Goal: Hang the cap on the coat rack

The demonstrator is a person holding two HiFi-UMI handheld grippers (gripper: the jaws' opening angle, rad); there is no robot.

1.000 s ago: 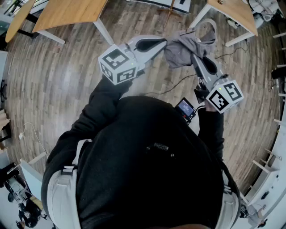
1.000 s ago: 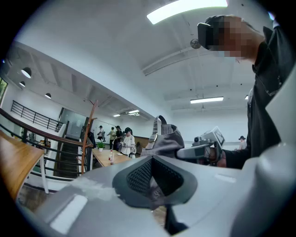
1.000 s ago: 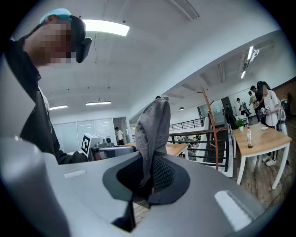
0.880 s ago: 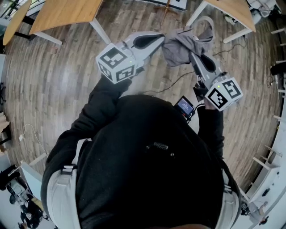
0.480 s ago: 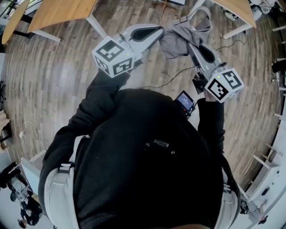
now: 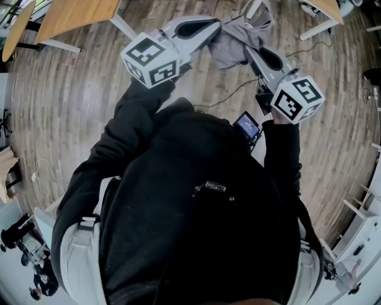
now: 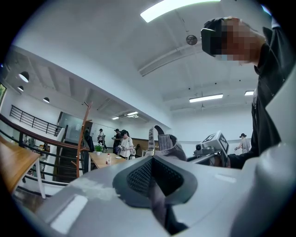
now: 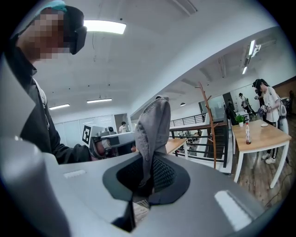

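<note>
A grey cap (image 6: 233, 43) hangs in the air between my two grippers, above the wooden floor. The left gripper (image 6: 213, 28) is shut on the cap's left side; in the left gripper view the cap (image 7: 165, 144) rises from the closed jaws (image 7: 155, 185). From the right, the right gripper (image 6: 253, 55) is shut on the other edge, and the fabric (image 8: 152, 127) stands up out of its jaws (image 8: 145, 178). The wooden coat rack (image 8: 209, 125) stands ahead by a railing. The left gripper view shows the coat rack (image 7: 84, 136) at its left.
Wooden tables (image 6: 71, 18) stand on the plank floor ahead, left and right. A black cable (image 6: 229, 96) runs across the floor under the grippers. Several people (image 7: 121, 141) stand at a far table. A table with a bottle (image 8: 259, 132) is right of the rack.
Both grippers have moved forward with the cap, towards the top of the head view. The tables and floor have slid up and partly out of that view.
</note>
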